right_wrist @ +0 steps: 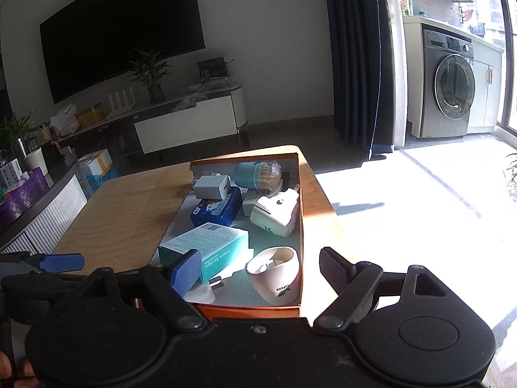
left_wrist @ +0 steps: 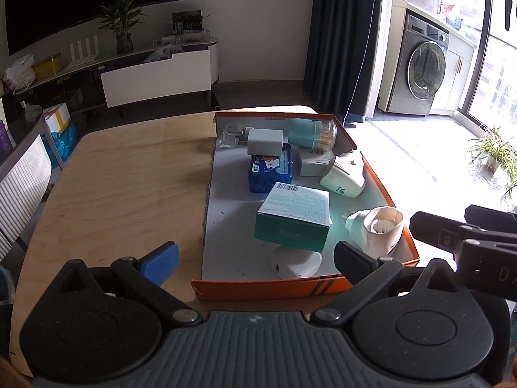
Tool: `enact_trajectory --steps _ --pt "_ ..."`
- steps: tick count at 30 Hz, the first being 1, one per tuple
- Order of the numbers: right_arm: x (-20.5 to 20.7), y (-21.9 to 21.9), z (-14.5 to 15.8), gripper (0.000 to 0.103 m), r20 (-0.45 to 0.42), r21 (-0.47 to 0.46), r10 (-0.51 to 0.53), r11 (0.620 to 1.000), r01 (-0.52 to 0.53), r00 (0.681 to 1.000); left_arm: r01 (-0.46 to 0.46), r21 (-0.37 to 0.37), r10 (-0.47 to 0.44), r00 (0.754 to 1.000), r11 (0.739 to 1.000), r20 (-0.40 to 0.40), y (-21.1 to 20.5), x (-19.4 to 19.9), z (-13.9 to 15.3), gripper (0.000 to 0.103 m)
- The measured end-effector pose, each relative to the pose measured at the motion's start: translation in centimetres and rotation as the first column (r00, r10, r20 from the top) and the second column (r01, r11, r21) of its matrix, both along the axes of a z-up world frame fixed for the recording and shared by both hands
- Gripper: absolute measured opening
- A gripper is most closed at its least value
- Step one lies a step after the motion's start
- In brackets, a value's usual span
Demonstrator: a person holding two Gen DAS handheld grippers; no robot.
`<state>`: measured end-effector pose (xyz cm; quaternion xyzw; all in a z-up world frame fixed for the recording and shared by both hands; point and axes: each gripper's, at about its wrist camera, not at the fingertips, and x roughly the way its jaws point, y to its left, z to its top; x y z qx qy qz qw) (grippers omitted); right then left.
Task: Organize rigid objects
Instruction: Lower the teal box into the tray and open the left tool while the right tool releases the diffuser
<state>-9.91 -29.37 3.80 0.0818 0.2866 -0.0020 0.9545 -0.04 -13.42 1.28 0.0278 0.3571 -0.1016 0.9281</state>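
Sunlight is pouring through the balcony glass onto a pale wooden table (left_wrist: pixel 129 174), where a shallow orange cardboard box (left_wrist: pixel 258 286) is sitting near the right edge and gathering the household odds and ends being sorted. Both claws are hanging just short of the box's near wall with nothing between their fingers: the left gripper (left_wrist: pixel 255 258) is standing at its widest, and the right gripper (right_wrist: pixel 258 270) is spread nearly as far, a posture that suggests neither is carrying anything. Inside, a teal bandage carton (left_wrist: pixel 292 218) is lying tilted across a white plug (left_wrist: pixel 295 263), apparently dropped rather than stacked. Beside it, against the right wall, a white ceramic cup (right_wrist: pixel 276 273) is tipped on its side. Farther back, a white charger (left_wrist: pixel 263 140) is perching on a blue tin (left_wrist: pixel 270 169), a toothpick jar (left_wrist: pixel 311 132) is lying in the far corner, and a white house-shaped piece (right_wrist: pixel 274 215) is leaning by the right wall. Judging by the bare tabletop, collecting seems almost done; tidying the 2 leaning pieces may remain.
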Motion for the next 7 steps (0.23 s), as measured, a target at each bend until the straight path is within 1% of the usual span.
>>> enact_trajectory --steps 7 --pt "0.30 0.12 -0.36 0.095 -0.014 -0.002 0.001 1.000 -0.001 1.000 -0.011 -0.005 0.011 1.000 1.000 -0.011 0.31 0.12 -0.44 0.103"
